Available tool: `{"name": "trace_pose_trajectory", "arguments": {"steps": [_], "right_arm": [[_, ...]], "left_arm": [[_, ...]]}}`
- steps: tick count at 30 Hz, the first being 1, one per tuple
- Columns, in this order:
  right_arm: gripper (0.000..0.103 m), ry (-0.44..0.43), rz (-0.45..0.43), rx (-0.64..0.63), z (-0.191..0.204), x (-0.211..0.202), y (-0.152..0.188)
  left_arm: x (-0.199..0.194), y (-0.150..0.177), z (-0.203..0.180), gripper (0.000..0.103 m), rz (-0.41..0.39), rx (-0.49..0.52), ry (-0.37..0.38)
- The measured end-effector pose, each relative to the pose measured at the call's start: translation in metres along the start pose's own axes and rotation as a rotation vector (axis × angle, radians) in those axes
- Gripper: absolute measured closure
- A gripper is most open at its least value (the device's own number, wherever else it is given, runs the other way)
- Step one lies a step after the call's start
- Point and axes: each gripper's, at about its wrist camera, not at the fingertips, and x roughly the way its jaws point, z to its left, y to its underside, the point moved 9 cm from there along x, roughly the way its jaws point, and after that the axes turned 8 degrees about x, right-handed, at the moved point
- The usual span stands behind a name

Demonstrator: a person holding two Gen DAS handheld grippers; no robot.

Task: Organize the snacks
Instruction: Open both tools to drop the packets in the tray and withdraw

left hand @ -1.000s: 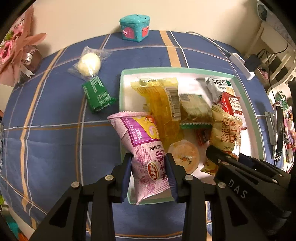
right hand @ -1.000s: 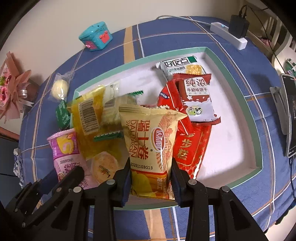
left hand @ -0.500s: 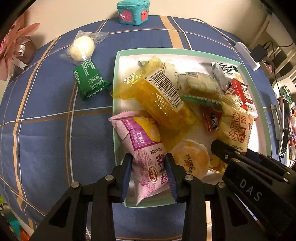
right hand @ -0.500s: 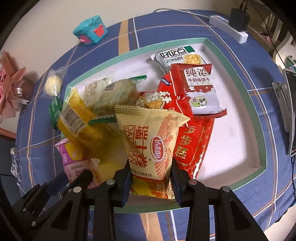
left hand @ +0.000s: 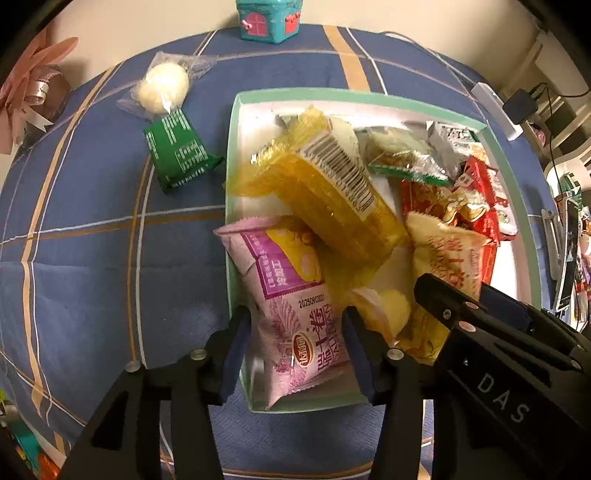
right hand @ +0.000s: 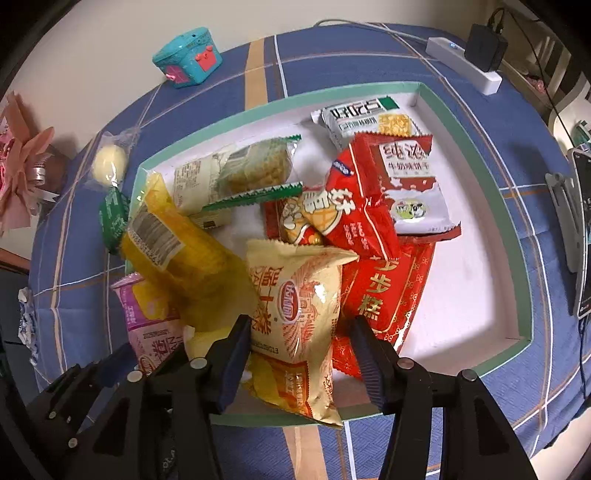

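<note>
A mint-rimmed white tray (left hand: 231, 177) on the blue checked cloth holds several snack packets. A pink-purple packet (left hand: 291, 295) lies in its near left corner between the fingers of my left gripper (left hand: 295, 317). Those jaws are opening, and a gap shows beside the packet. A cream-yellow packet (right hand: 295, 306) stands at the tray's near edge (right hand: 480, 147) between the fingers of my right gripper (right hand: 300, 325). These jaws are opening too, and their pads stand off the packet. A green packet (left hand: 177, 151) and a wrapped round white cake (left hand: 162, 86) lie on the cloth left of the tray.
A yellow clear pack with a barcode (left hand: 332, 192) leans on the pile, and red packets (right hand: 388, 288) lie beside it. A teal toy house (left hand: 269, 18) stands at the back. A power strip (right hand: 465, 62), a phone on a stand (right hand: 580, 229) and a pink bouquet (right hand: 18, 177) sit around the edges.
Both grippers were shut on their packets; now both jaws have spread and let go. The packets rest in the tray. The yellow barcode pack has tilted across the pile.
</note>
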Motion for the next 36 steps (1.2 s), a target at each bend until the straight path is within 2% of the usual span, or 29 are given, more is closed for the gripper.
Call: {"name": "trace_pose_trajectory", "arguments": {"steps": [15,19,27,28,30,34,36], "right_arm": [[0.044,-0.047,-0.124,-0.020,0.016,-0.050,-0.023],[0.045,-0.055,-0.147,-0.024,0.018,-0.059,-0.025],[0.045,-0.052,-0.150,-0.035,0.018,-0.061,-0.024],[0.045,-0.049,-0.148,-0.037,0.018,-0.060,-0.023],[0.040,-0.047,-0.148,-0.043,0.019,-0.059,-0.023],[0.034,-0.047,-0.154,-0.067,0.024,-0.057,-0.022],[0.024,-0.045,-0.156,-0.080,0.026,-0.056,-0.022]], "left_arm": [[-0.053,-0.016,0.010,0.044,-0.114,-0.012,-0.032],[-0.050,-0.018,0.026,0.035,-0.112,-0.044,-0.056],[-0.057,-0.018,0.056,0.030,-0.136,-0.121,-0.108],[-0.059,-0.018,0.061,0.026,-0.139,-0.134,-0.120],[-0.061,-0.017,0.068,0.015,-0.141,-0.152,-0.130],[-0.062,-0.015,0.081,0.013,-0.144,-0.198,-0.129],[-0.062,-0.014,0.087,0.010,-0.143,-0.213,-0.140]]}}
